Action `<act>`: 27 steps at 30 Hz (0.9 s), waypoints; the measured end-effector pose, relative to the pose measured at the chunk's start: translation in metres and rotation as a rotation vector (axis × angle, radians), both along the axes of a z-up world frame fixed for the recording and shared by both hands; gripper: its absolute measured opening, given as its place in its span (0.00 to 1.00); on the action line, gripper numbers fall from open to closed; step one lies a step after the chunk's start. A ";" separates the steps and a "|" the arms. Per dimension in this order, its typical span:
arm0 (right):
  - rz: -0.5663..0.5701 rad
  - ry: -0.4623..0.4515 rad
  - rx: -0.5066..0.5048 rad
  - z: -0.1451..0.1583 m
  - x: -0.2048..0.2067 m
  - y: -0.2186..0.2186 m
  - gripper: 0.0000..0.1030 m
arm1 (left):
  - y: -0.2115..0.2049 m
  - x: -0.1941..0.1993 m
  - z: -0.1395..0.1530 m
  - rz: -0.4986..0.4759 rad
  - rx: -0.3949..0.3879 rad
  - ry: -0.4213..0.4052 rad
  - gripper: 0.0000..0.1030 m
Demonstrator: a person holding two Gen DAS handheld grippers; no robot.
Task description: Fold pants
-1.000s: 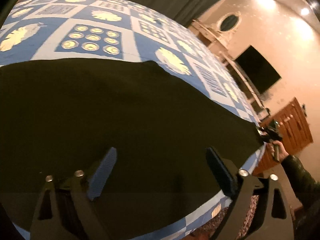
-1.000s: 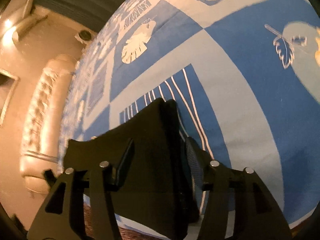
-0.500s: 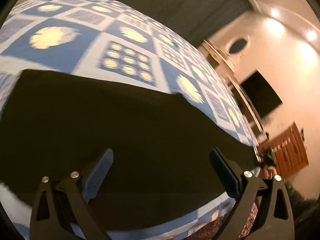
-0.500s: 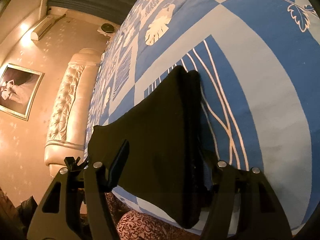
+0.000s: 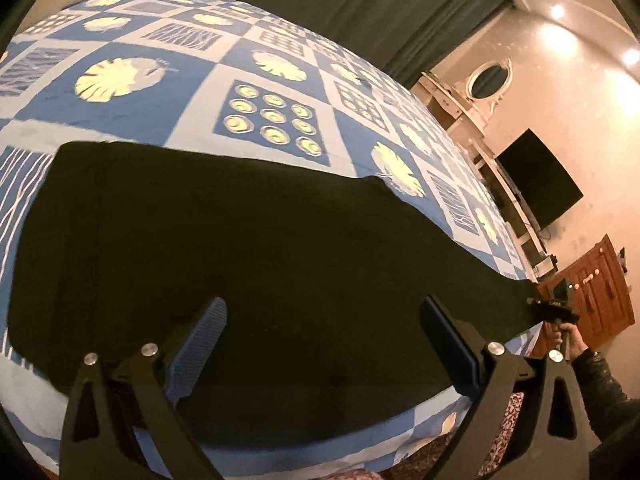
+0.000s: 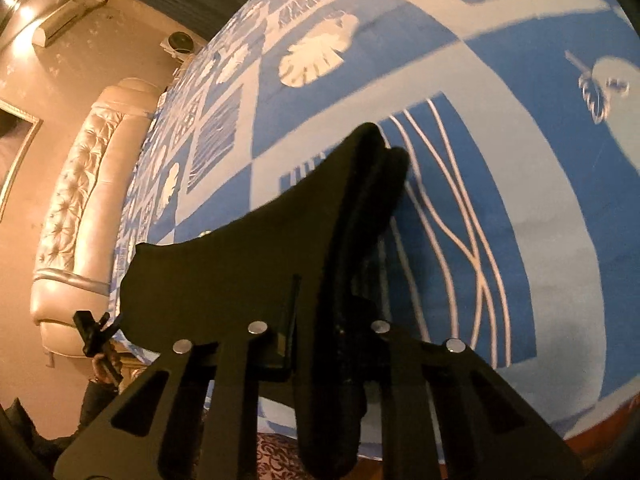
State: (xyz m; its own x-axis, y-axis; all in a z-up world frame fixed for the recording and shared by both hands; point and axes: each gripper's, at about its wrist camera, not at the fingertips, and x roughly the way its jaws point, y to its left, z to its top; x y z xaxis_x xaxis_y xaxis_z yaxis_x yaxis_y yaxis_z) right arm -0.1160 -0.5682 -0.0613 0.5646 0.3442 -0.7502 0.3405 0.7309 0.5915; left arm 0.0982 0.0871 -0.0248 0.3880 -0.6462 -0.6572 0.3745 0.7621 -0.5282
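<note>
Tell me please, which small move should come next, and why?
Probably lower the open left tongs onto the near edge of the black pants and close. The right tongs already pinch the other end, while this end lies flat on the blue bedspread.

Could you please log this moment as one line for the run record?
task: fold pants | left gripper: open, over pants | right gripper: shut on pants end | pants: spread flat on bedspread

Black pants (image 5: 248, 248) spread plain and dark, bedspread (image 5: 168, 92) beneath them in blue and pale-blue checks, cream leaf prints, white wavy stripes, rings in grids, black left tool (image 5: 320, 340) with blue ribbed pads (image 5: 196, 344)
</note>
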 end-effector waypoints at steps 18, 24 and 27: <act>0.216 -0.112 -0.177 0.119 0.066 0.159 0.14 | -0.010 0.000 -0.010 0.054 -0.003 0.033 0.94; 0.289 -0.123 -0.195 0.125 0.096 0.225 0.14 | -0.010 -0.003 -0.009 0.059 -0.020 0.029 0.94; 0.321 -0.119 -0.206 0.119 0.111 0.256 0.14 | -0.011 -0.004 -0.008 0.059 -0.018 0.029 0.94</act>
